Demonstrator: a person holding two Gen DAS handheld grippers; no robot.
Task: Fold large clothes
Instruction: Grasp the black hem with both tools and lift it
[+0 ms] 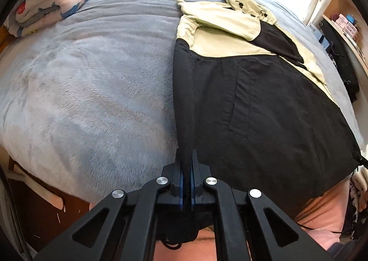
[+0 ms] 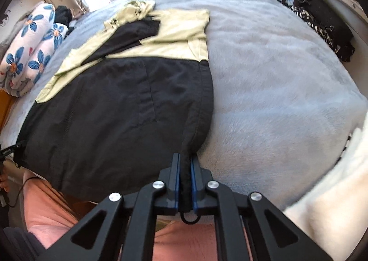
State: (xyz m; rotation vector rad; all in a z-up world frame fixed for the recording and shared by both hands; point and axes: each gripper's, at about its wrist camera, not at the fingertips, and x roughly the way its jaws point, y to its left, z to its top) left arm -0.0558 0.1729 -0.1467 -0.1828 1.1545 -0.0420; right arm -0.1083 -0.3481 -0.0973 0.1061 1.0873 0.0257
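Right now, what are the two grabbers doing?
Left gripper: shut on the jacket hem.
Right gripper: shut on the jacket's other hem corner.

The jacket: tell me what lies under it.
The jacket lies on the grey blanket, which shows all around it. Whatever else sits beneath the fabric is covered. Both grippers pinch its near hem corners.

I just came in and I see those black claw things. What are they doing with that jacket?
A person is folding a black and pale green jacket that lies on a grey blanket on a bed. There is a gripper in each hand. The left gripper is shut on the jacket's bottom hem at one corner, and the right gripper is shut on the hem at the other corner. The sleeves are already folded in across the top.
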